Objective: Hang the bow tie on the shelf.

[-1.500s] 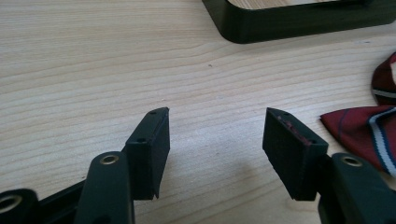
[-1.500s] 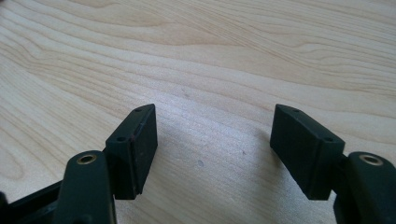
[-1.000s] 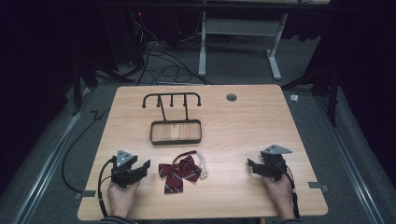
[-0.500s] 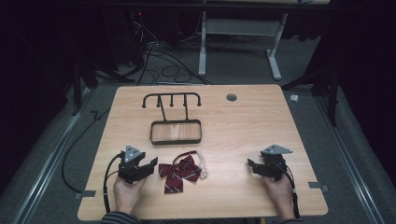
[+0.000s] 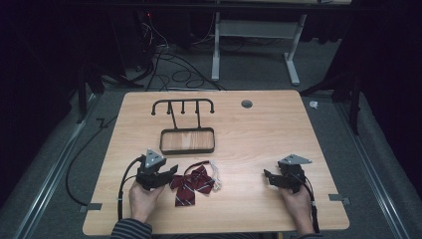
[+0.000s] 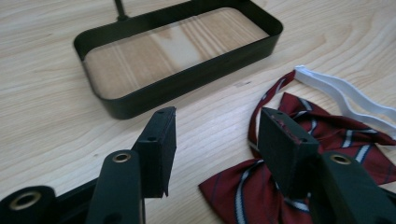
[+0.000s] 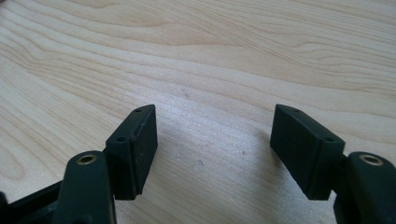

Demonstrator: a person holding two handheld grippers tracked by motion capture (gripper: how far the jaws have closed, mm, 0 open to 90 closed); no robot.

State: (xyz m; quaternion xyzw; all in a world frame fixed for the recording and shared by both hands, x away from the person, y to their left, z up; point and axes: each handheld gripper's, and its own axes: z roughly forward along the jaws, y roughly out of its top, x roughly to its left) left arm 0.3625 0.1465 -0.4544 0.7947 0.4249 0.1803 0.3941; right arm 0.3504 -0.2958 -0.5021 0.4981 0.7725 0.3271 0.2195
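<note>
We see a bow tie [image 6: 322,135] of woven cloth with a smooth white strap [image 6: 345,95]. The table [image 5: 259,134] looks like matt wood grain, and the tray [image 6: 187,79] has dark matt metal walls.

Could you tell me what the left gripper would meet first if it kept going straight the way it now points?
Most likely the bow tie: the left gripper, jaws open and just narrowing, already has the tie's red striped cloth under its right-hand jaw. The black tray lies farther on across bare table, though depth is hard to judge.

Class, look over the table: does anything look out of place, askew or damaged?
The striped maroon bow tie lies crumpled and askew on the table, its white strap trailing loose, below the black hook rack. Nothing looks damaged or spilled.
</note>
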